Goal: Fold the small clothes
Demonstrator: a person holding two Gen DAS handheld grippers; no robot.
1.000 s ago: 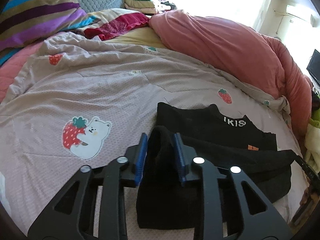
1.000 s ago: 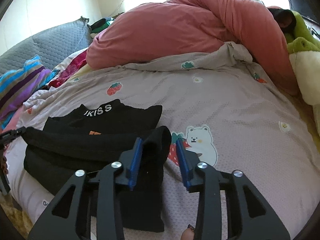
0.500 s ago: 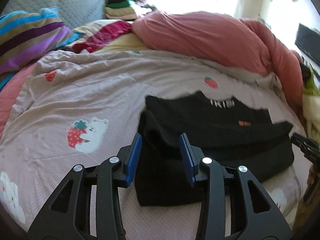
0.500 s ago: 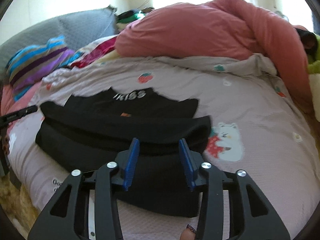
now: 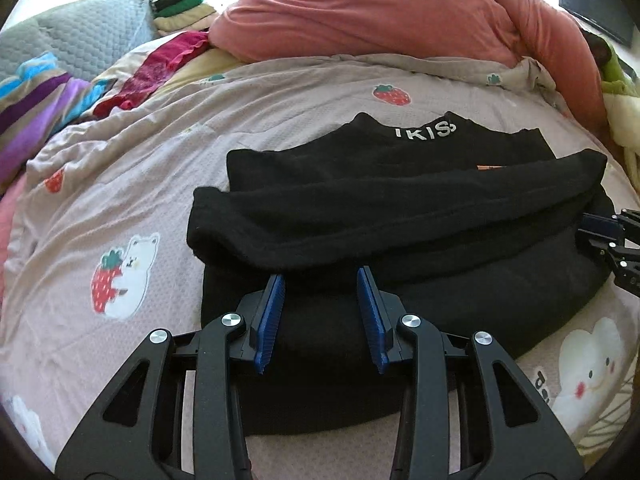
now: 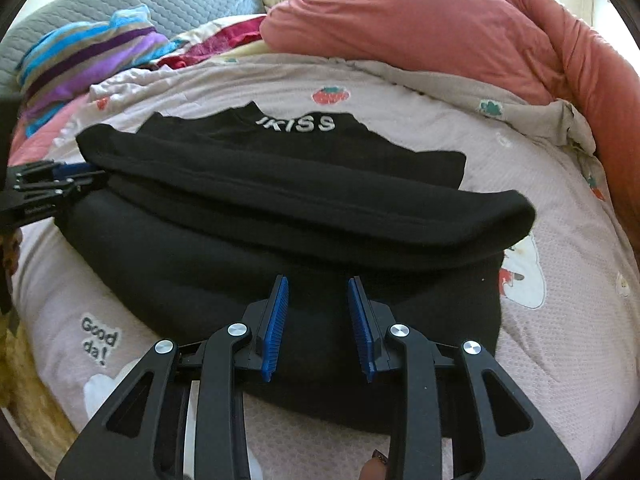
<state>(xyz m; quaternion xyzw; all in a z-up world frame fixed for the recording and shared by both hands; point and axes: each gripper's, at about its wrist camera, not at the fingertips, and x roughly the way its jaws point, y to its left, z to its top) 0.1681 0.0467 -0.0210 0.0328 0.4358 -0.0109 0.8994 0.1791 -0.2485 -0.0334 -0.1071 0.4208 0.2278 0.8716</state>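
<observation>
Left: grey headboard cushion (image 5: 86, 28), striped pillow (image 5: 38, 100), pink strawberry-print quilt (image 5: 132, 184) covering the bed.

Centre: black garment (image 5: 400, 216) flat on quilt, neck band with white lettering at the far edge, lower part brought up and over into a thick rolled fold across the middle.

Left gripper (image 5: 320, 312) over the near-left part of garment. Fingers (image 5: 272, 316) parted, blue pads clear of cloth on both sides; nothing pinched, fold released. Right gripper (image 6: 318, 314) over the near-right part, same condition: pads apart, no fabric between them, resting above the black cloth.

Right: pink duvet (image 5: 400, 12) heaped along the far side, well apart from garment.

Risks, as judged:
- Fold edge bulky and rounded, not creased; likely to roll back open if left unpressed.
- Fold line skewed, right end nearer than left; next fold could come out crooked.
- Soft quilt underneath; a fresh pinch could grab bedding along with the cloth.
</observation>
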